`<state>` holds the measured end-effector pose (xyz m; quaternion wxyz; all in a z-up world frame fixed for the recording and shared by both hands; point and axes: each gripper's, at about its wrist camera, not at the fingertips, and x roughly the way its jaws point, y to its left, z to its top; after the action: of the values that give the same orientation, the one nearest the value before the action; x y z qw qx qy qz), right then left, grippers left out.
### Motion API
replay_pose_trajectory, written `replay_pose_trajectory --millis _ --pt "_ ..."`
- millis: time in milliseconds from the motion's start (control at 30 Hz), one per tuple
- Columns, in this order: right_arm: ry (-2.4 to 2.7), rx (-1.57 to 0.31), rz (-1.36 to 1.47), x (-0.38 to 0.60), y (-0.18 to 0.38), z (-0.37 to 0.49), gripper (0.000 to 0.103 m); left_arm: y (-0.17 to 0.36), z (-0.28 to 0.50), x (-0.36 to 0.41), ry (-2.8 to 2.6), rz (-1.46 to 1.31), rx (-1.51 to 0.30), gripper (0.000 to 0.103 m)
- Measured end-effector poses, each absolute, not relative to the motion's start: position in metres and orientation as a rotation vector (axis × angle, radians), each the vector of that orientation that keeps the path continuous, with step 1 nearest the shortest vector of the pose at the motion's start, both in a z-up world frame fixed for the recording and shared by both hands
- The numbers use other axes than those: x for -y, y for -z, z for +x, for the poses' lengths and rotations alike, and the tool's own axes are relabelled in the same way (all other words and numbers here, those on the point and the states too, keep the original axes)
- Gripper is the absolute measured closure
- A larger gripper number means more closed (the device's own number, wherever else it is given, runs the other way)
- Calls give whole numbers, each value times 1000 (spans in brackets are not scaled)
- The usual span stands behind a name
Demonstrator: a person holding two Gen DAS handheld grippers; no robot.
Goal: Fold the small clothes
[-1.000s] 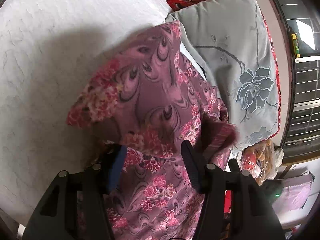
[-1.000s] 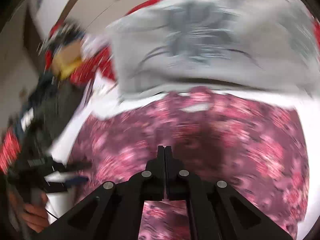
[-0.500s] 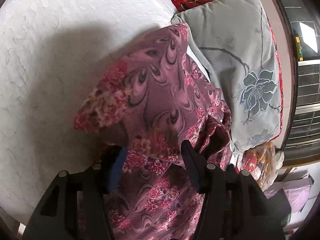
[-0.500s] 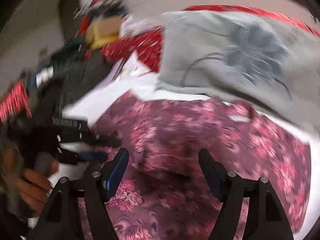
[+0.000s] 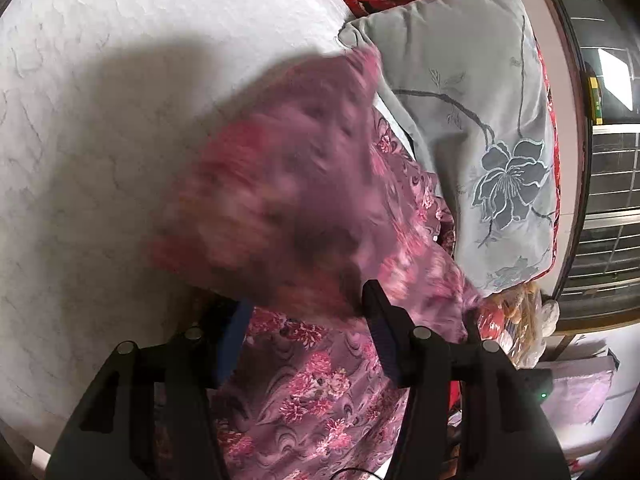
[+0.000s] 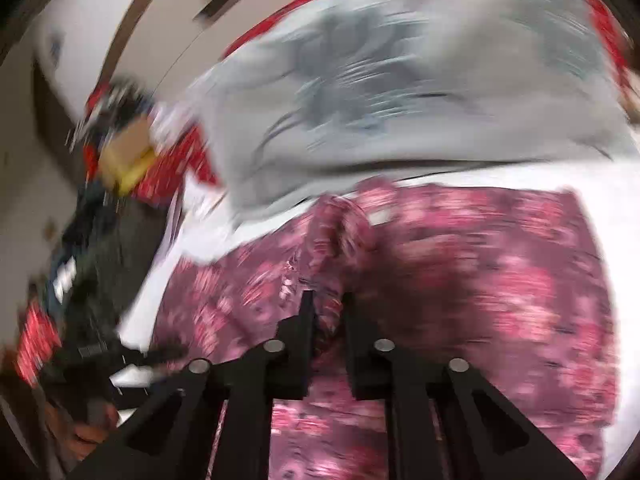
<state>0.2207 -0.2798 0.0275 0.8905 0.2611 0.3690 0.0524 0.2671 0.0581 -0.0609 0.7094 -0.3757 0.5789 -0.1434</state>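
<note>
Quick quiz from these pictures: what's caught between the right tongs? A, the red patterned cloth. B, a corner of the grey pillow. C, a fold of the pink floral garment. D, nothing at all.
C: in the right wrist view, the right tongs are closing with a bunched ridge of the pink floral garment between them; the grey pillow lies beyond them.

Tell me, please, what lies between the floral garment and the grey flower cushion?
In the left wrist view, a narrow strip of white bedcover shows between the garment and the cushion; lower down they seem to meet.
</note>
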Motion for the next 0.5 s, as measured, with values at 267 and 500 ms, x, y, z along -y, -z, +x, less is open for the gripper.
replay_pose_trajectory --millis 267,500 --pt "57 -798 773 385 11 174 93 59 266 -43 290 -781 -1304 48" --pt "70 -713 948 413 19 161 41 57 272 -31 254 -727 -1307 48"
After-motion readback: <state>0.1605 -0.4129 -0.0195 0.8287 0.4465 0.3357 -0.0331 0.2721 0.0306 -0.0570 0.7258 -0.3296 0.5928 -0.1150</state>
